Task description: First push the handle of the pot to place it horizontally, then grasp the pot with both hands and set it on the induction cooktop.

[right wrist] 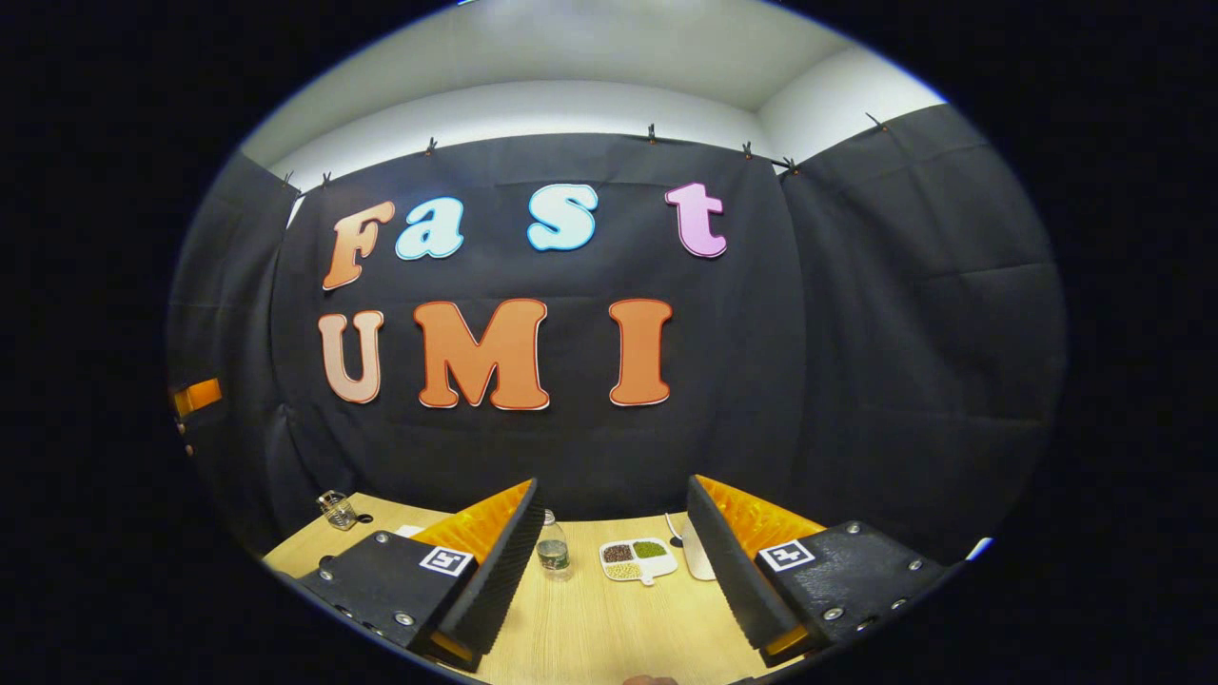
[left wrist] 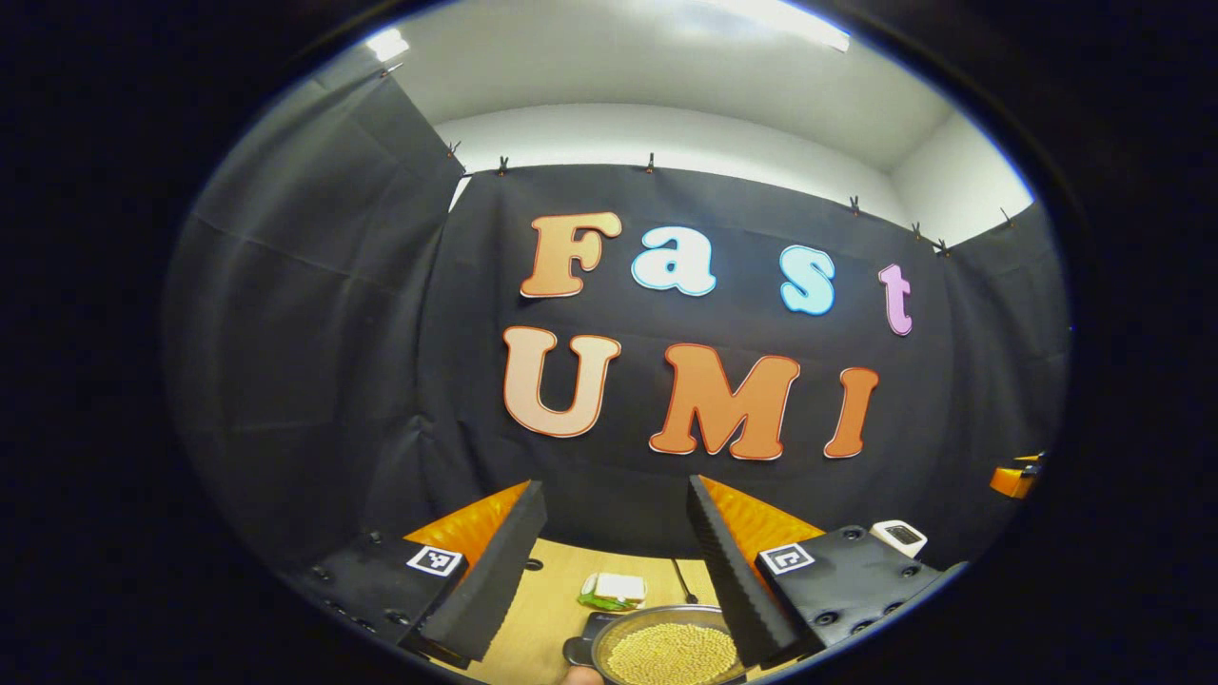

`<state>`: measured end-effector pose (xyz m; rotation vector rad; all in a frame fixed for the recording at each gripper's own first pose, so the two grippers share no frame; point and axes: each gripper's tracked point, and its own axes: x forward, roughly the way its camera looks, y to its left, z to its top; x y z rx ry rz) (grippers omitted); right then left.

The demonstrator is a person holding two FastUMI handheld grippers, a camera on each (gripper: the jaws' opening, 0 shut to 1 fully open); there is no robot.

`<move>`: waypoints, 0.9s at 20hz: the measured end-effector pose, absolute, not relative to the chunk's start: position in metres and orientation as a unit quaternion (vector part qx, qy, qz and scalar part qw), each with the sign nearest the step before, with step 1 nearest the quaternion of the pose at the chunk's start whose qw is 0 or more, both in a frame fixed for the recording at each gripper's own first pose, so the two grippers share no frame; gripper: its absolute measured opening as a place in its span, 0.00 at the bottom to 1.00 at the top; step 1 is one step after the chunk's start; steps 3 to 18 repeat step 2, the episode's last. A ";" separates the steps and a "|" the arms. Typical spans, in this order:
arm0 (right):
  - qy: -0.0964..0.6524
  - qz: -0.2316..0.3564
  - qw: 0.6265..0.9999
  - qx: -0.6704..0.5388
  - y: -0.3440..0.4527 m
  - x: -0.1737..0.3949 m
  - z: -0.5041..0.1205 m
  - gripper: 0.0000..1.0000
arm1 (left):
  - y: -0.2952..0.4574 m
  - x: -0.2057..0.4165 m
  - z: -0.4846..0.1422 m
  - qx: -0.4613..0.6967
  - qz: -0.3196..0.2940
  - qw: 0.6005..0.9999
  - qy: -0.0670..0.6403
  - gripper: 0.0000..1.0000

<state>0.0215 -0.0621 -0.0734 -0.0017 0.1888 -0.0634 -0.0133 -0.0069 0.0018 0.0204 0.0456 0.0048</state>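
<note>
With both the left tongs (left wrist: 617, 561) and right tongs (right wrist: 609, 557) held high, spread wide and empty, the pot (left wrist: 671, 649) of pale grains sits low on the near surface (left wrist: 547, 609), so I'd lower the left tongs slowly to nudge its handle level without spilling.

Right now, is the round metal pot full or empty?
Not empty: the round metal pot on the wooden table holds pale yellow beans up near its rim, seen between the left claw's open fingers.
</note>
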 end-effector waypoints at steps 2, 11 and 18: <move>0.095 -0.035 0.995 -0.001 -0.065 0.022 -0.077 0.94 | -0.011 -0.013 0.004 0.010 0.002 1.000 0.016 0.96; 0.095 -0.035 0.995 -0.001 -0.065 0.022 -0.077 0.94 | -0.011 -0.013 0.004 0.010 0.002 1.000 0.016 0.96; 0.095 -0.035 0.995 -0.001 -0.065 0.022 -0.077 0.94 | -0.011 -0.013 0.004 0.010 0.002 1.000 0.016 0.96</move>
